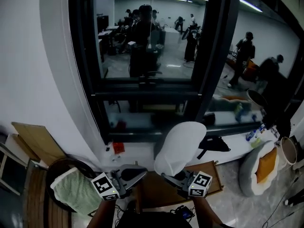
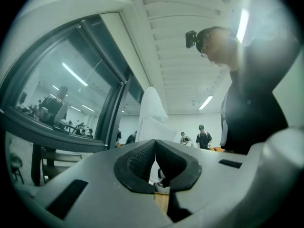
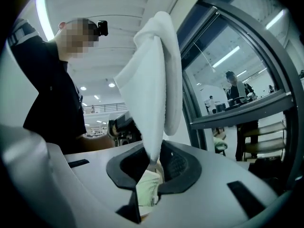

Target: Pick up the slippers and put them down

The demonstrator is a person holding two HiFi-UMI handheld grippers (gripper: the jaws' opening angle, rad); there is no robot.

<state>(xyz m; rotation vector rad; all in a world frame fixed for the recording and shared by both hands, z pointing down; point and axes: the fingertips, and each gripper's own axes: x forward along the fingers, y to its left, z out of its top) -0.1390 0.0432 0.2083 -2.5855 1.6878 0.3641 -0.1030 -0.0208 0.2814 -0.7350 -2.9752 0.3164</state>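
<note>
A white slipper [image 1: 180,146] stands on end in front of the window, pinched at its lower edge by my right gripper [image 1: 167,176]. In the right gripper view the slipper [image 3: 153,89] rises straight up out of the closed jaws of the right gripper [image 3: 154,163]. My left gripper [image 1: 141,173] is beside it on the left, apart from the slipper, its jaws together with nothing in them. In the left gripper view the pads of the left gripper [image 2: 154,144] meet at their tips, and the slipper [image 2: 151,113] shows beyond them. No second slipper is in view.
A dark window frame [image 1: 209,80] and its white sill [image 1: 137,151] lie straight ahead. A basket with a green towel [image 1: 71,189] is at lower left, cardboard [image 1: 35,139] behind it. A wooden board [image 1: 211,172] lies under the grippers. A grey and orange cushion [image 1: 261,167] lies at right.
</note>
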